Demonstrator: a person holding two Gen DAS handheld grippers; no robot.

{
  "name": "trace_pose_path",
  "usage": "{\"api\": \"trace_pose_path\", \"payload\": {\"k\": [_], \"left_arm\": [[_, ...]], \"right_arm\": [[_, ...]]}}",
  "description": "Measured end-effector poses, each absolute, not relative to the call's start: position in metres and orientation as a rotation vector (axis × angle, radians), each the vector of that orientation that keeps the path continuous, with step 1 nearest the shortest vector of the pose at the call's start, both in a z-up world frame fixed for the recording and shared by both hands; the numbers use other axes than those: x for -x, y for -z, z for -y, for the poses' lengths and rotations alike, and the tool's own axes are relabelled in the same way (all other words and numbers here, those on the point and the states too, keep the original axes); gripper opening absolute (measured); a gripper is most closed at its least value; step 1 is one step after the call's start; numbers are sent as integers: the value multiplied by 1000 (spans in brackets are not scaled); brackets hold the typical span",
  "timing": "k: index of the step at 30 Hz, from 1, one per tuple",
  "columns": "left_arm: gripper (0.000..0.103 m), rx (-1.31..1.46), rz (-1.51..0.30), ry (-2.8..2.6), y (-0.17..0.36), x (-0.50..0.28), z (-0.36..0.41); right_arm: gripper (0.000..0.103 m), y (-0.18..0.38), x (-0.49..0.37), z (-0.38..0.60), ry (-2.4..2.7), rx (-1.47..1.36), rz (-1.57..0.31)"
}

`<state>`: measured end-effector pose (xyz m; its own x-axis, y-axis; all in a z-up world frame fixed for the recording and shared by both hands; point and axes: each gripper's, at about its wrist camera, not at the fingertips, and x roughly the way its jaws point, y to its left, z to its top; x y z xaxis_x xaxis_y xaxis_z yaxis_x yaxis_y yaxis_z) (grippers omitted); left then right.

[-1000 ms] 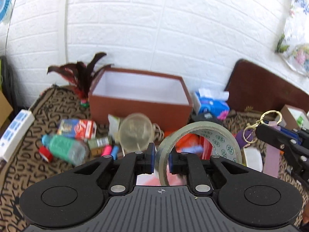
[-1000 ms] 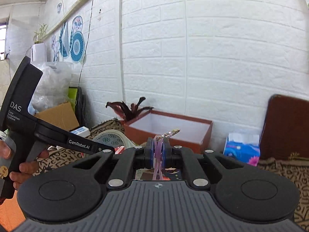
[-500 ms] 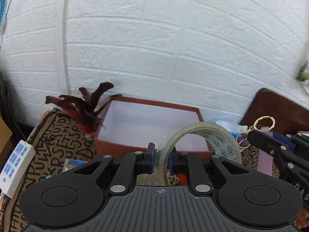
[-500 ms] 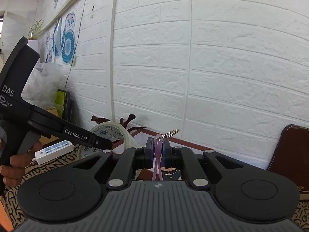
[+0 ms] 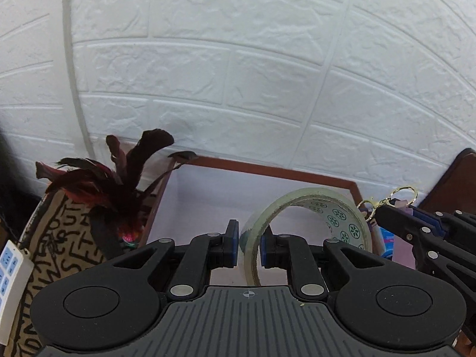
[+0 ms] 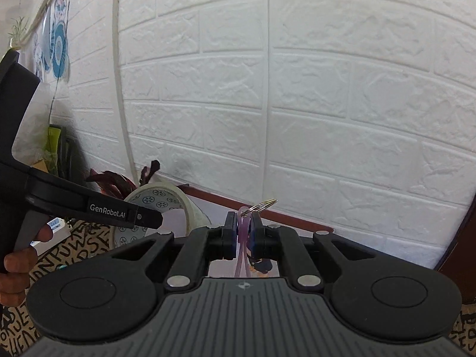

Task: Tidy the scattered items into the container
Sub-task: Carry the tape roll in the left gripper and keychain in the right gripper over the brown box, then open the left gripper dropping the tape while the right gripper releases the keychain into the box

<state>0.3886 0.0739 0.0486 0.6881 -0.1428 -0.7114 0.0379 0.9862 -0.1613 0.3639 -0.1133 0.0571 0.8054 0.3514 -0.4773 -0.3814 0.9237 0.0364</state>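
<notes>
The left gripper is clamped on the wall of a tape roll, held upright over the near edge of the brown box. Just beside it, the right gripper is closed tight on a purple keychain, also carried above the box. Both items look ready to drop in, but neither is released yet. What shows of the box's white inside appears bare, so the tidying seems early. A feather toy lies outside the box's left wall; other clutter is out of view.

left hand-held gripper clamped, right hand-held gripper clamped
</notes>
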Motion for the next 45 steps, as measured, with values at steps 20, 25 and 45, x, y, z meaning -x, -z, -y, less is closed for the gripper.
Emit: {"api": "trace_pose_path", "payload": {"k": [20,25,45], "left_arm": [[11,42,-957,70,32,-469,-68],[11,27,-988,60,43,-476,-68],[92,-26,-891,52,20,-442,-71]], "right_arm": [[10,24,-453,101,-333,147,-736],[10,35,-459,96,-314,201,-773],[96,34,-441,86,-310,322,-701]]}}
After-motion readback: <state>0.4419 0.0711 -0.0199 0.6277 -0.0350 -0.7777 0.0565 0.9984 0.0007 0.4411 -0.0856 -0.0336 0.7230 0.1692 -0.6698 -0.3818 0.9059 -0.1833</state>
